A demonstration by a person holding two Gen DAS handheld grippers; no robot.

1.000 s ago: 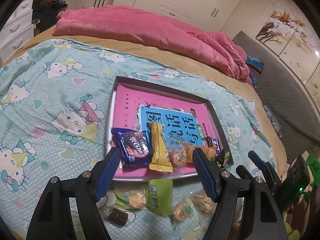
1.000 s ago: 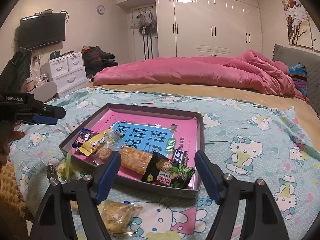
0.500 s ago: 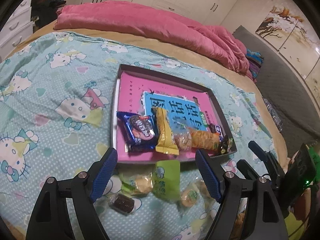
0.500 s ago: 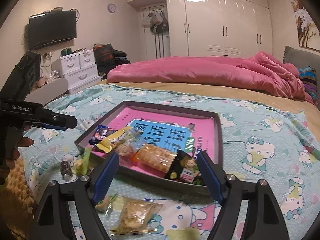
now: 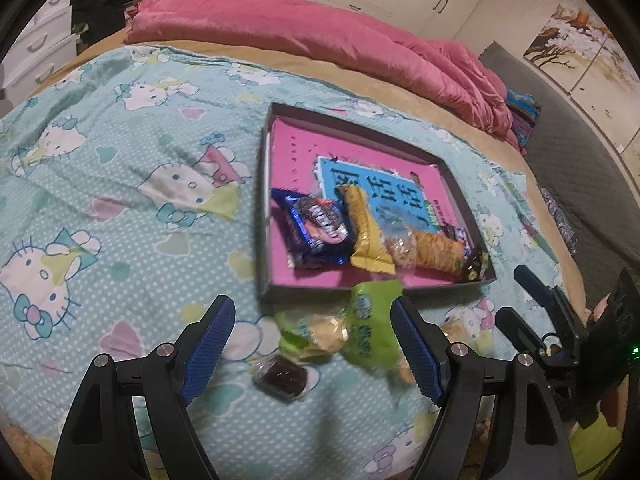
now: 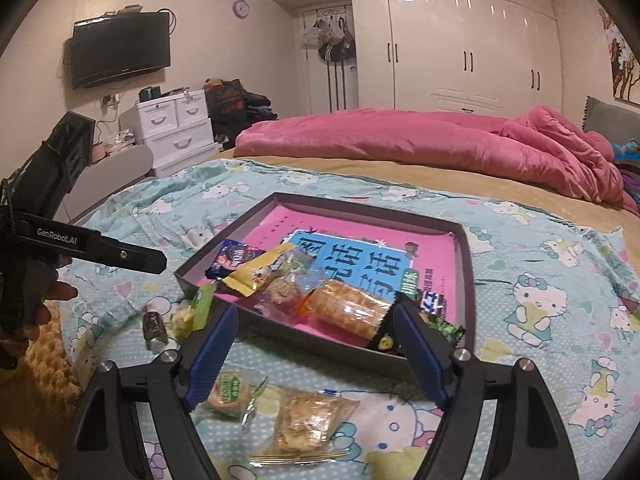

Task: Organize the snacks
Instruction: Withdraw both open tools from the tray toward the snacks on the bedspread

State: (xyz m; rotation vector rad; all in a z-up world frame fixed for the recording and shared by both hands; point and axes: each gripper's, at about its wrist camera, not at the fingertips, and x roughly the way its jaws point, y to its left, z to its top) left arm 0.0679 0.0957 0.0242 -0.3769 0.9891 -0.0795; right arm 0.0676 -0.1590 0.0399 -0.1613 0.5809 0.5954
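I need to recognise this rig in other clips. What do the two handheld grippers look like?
Each gripper, left and right, has black arms with silver screws and ribbed blue finger pads. The left one's side carries white "GenRobot.AI" lettering; a green light glows on the right one's body.

Beyond the left hand-held gripper [image 5: 308, 344] a tray [image 5: 276, 200] lies on the bed [image 5: 120, 160] (snacks [image 5: 360, 236] crowd its near edge); loose packets [image 5: 368, 320] lie between.

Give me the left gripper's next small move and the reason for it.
Probably ease the left gripper down onto the green packet and close. Its jaws stand open with nothing held, the packet lies between them on the bedspread, still outside the tray where other snacks already lie.
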